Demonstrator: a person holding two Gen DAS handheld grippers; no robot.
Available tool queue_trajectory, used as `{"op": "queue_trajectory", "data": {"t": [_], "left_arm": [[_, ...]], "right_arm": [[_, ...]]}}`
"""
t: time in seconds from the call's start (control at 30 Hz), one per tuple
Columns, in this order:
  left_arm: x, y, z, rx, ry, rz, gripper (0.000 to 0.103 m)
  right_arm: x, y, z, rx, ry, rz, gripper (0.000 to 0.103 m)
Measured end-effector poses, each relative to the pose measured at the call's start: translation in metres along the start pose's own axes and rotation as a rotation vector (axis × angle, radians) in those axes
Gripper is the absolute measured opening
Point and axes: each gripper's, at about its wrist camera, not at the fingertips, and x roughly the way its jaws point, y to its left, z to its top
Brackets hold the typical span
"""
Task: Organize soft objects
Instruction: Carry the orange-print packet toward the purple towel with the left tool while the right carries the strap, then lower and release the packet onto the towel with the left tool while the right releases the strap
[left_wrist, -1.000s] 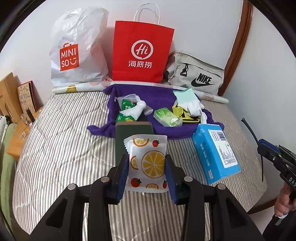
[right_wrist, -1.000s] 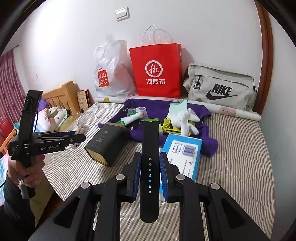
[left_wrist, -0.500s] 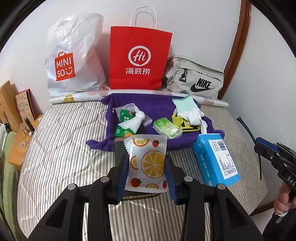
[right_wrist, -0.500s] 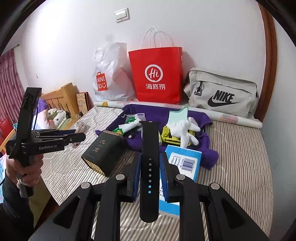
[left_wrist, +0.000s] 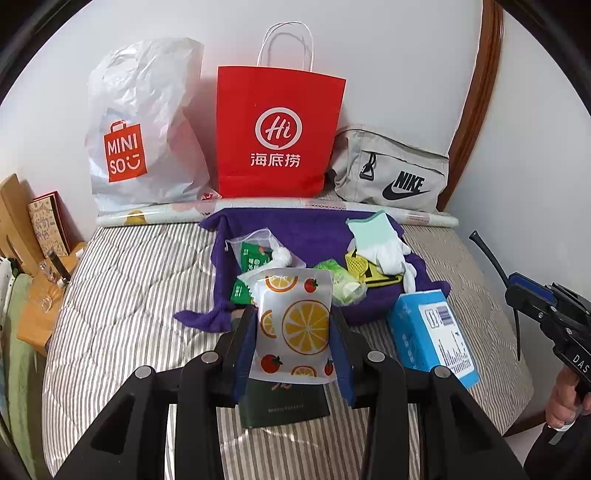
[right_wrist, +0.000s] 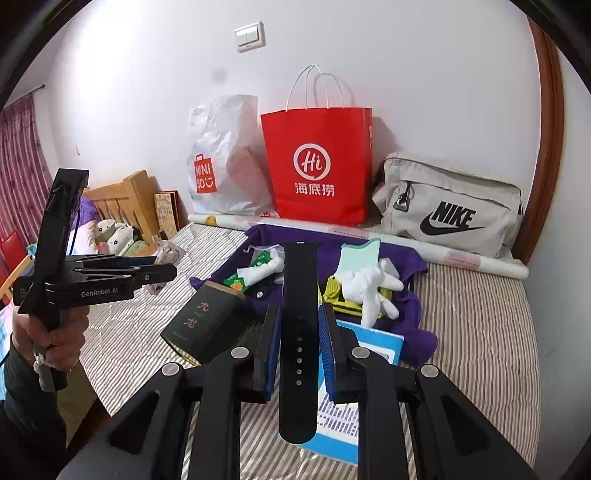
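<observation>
My left gripper (left_wrist: 294, 326) is shut on a flat wet-wipe pack (left_wrist: 293, 325) printed with orange slices and tomatoes, held above the striped bed. My right gripper (right_wrist: 298, 325) is shut on a black watch strap (right_wrist: 298, 332) that stands upright between its blue pads. On a purple towel (left_wrist: 306, 229) lie white gloves (left_wrist: 384, 254), a green tissue pack (left_wrist: 341, 282), green sachets (left_wrist: 253, 258) in a clear bag and a yellow item (left_wrist: 360, 266). A blue tissue pack (left_wrist: 430, 338) lies at the towel's right edge. A dark green tin (right_wrist: 203, 321) rests below the left gripper.
Against the far wall stand a white Miniso bag (left_wrist: 144, 125), a red paper bag (left_wrist: 277, 133) and a grey Nike bag (left_wrist: 391, 173), with a rolled sheet (left_wrist: 258, 210) before them. A wooden headboard (right_wrist: 125, 203) and soft toys sit left. A person's hands hold both grippers.
Both grippers have drawn back and risen a little, each keeping its hold. The items on the bed look farther off; the tin now shows beneath the left gripper's pack.
</observation>
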Motion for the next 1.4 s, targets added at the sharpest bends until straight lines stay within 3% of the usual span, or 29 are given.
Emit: {"op": "queue_trajectory", "data": {"t": [0.87, 1.4], "left_arm": [[0.051, 0.01, 0.036, -0.009, 0.026, -0.026, 0.036], [0.112, 0.02, 0.055, -0.004, 0.093, -0.046, 0.036]], "right_arm": [[0.049, -0.024, 0.022, 0.013, 0.033, -0.006, 0.02], [0.124, -0.034, 0.039, 0.007, 0.092, 0.02, 0.02]]}}
